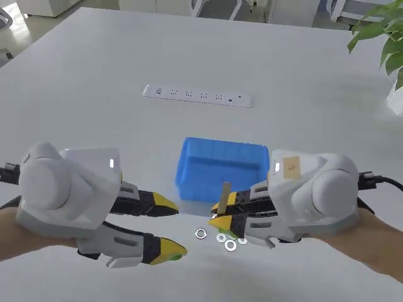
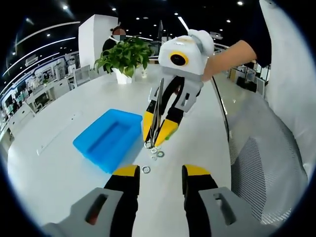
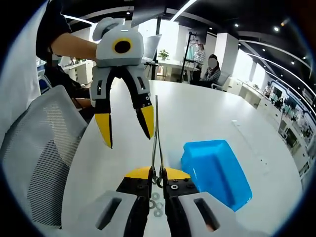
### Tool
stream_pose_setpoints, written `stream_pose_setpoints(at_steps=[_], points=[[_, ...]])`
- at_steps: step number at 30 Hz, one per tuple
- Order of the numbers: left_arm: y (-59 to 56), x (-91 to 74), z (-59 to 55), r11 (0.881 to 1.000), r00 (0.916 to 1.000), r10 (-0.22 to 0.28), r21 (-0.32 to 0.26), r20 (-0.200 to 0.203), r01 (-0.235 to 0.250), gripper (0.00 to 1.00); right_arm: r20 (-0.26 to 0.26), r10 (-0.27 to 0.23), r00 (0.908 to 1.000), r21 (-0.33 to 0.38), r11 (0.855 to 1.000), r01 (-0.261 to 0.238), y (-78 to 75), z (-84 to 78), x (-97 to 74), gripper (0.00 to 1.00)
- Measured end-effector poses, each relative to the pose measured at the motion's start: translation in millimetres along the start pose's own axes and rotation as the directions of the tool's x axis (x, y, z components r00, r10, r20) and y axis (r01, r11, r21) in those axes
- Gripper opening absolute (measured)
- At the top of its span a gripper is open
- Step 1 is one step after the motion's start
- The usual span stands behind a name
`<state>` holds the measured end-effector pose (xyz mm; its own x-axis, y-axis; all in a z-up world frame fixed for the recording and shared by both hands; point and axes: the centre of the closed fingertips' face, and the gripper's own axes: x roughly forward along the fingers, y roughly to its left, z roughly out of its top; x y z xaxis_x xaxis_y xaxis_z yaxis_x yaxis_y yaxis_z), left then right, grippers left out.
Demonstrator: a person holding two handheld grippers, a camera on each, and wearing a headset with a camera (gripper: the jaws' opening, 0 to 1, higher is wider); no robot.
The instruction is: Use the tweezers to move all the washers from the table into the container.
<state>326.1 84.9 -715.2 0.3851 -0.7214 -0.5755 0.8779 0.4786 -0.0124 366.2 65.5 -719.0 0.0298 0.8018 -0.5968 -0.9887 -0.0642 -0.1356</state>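
A few small steel washers lie together on the white table, just in front of the blue container. My right gripper is shut on the metal tweezers right above them. In the left gripper view the tweezers slant down to the washers, beside the container. My left gripper hovers open and empty to the left of the washers. The right gripper view has its own gripper clamped on the tweezers, with the left gripper open opposite.
A white power strip lies beyond the container. A potted plant stands at the far right edge of the table. A mesh chair is beside the table. People stand in the background of the room.
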Motion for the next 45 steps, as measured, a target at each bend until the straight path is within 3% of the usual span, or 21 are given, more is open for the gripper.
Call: stream_pose_setpoints(at_steps=[6, 9, 12, 18, 25, 32, 36, 45], points=[[4.5, -5.6, -5.5, 1.0, 0.9998, 0.02, 0.01, -0.008, -0.02, 0.41, 0.03, -0.012, 0.9995, -0.02, 1.0, 0.013, -16.7, 18.3, -18.3, 0.09], [6.9, -5.2, -6.0, 1.0, 0.9995, 0.03, 0.003, -0.007, -0.03, 0.42, 0.021, -0.034, 0.9992, -0.06, 0.998, 0.035, -30.7, 20.4, -21.6, 0.09], [6.9, -3.4, -6.3, 1.0, 0.9995, 0.029, -0.003, -0.011, -0.029, 0.43, 0.037, -0.048, 0.9982, -0.052, 0.997, 0.05, -45.0, 26.1, -22.7, 0.09], [10.3, -1.3, -6.9, 0.999, 0.9995, 0.032, -0.006, -0.005, -0.032, 0.44, 0.033, -0.071, 0.9969, -0.057, 0.996, 0.073, -74.4, 26.2, -14.1, 0.09], [21.1, -0.9, -8.4, 0.998, 0.998, 0.064, 0.003, 0.001, -0.064, 0.53, -0.012, -0.075, 0.9971, -0.041, 0.996, 0.074, -101.4, 2.8, 13.0, 0.09], [33.2, -3.9, -9.8, 0.993, 0.9925, 0.122, 0.01, 0.011, -0.122, 0.72, -0.042, -0.062, 0.9972, -0.021, 0.998, 0.062, -111.0, -17.3, 33.6, 0.1], [36.8, -5.0, -16.4, 0.99, 0.9895, 0.144, -0.001, -0.008, -0.144, 0.82, -0.038, -0.051, 0.998, 0.006, 0.999, 0.051, -111.7, -23.6, 39.5, 0.1], [41.2, -5.7, -21.2, 0.98, 0.9815, 0.191, -0.054, -0.006, -0.192, 0.88, -0.062, -0.03, 0.9976, 0.025, 0.999, 0.032, -107.6, -41.4, 46.7, 0.1]])
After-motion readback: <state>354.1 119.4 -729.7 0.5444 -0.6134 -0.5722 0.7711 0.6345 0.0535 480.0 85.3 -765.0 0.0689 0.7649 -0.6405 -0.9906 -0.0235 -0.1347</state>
